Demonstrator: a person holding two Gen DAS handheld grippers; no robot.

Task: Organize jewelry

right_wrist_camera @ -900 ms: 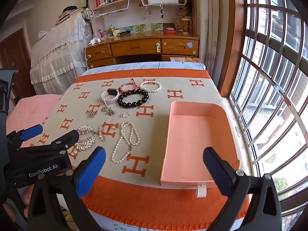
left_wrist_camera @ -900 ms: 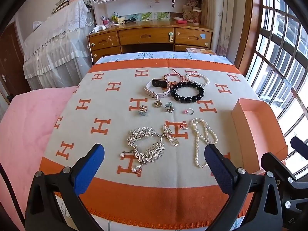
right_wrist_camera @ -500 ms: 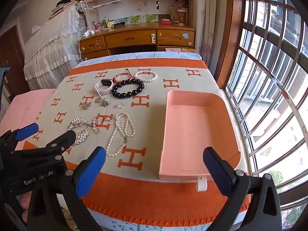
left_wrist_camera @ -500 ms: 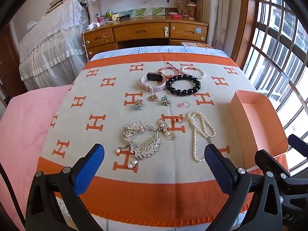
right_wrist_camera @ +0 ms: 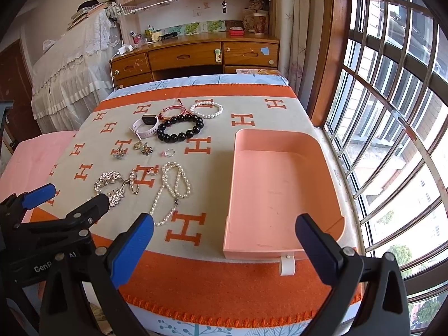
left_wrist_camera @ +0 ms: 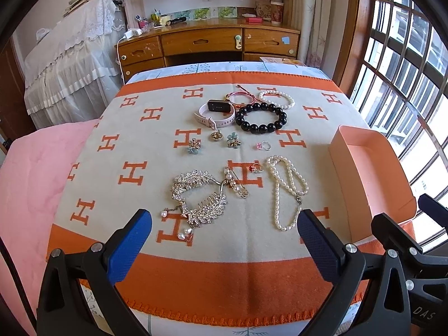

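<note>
Both my claws, left gripper [left_wrist_camera: 224,235] and right gripper [right_wrist_camera: 224,238], are spread fully wide, empty, touching nothing above the blanket [left_wrist_camera: 212,274] and pink tray [right_wrist_camera: 280,196].

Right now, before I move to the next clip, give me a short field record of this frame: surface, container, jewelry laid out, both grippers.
surface: orange and beige blanket patterned with H letters
container: pink tray, nothing inside it, on the window side
jewelry nearest: crystal hair comb; long pearl strand
jewelry farther: black bead bracelet; pearl bracelet; watch
small items: ring; flower pieces, unclear type
left gripper: open, holding nothing
right gripper: open, holding nothing
</note>
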